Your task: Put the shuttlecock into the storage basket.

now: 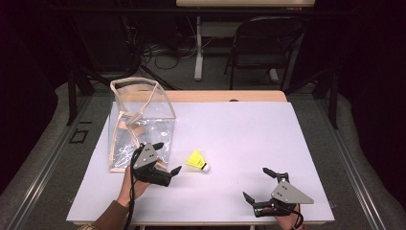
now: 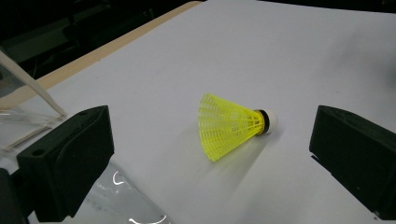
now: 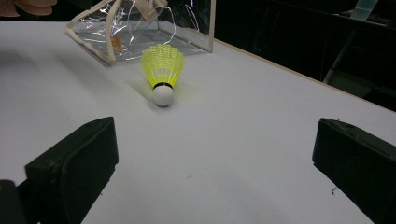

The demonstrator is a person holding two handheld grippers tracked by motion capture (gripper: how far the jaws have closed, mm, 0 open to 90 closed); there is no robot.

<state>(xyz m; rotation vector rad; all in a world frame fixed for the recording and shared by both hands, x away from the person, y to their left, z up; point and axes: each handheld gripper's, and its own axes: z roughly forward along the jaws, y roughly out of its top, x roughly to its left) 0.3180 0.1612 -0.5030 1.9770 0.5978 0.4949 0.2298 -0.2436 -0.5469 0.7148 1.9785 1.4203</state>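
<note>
- The shuttlecock (image 1: 197, 160) lies on its side on the white table (image 1: 249, 129), just right of the clear bag (image 1: 139, 122), cork end pointing toward the right gripper's side.
- The left gripper (image 1: 168, 160) sits close by it with jaws spread wide and nothing between them; in the left gripper view the shuttlecock (image 2: 231, 125) lies ahead, in line with the gap but not yet inside it.
- The right gripper (image 1: 255, 183) rests well apart near the front edge, also released and empty; its own view looks at the cork (image 3: 163, 94) head-on, with the bag (image 3: 140, 28) behind.
- To my eye the left one is lining up for a pick, likely to drop the shuttlecock into the bag.
- Risk: the skirt (image 2: 222, 126) is a light plastic mesh. Squeezing across the wide end could buckle it, or it could spring out of the grip.
- Risk: it rests on a cone, so a nudge from one jaw arriving first would roll it in an arc, away from the gap.
- Risk: the bag is floppy and its mouth (image 1: 136, 86) looks part folded in, so the left gripper could brush the wall and tip or collapse it.
- Risk: closing too low could scrape the jaw tips on the table.
</note>
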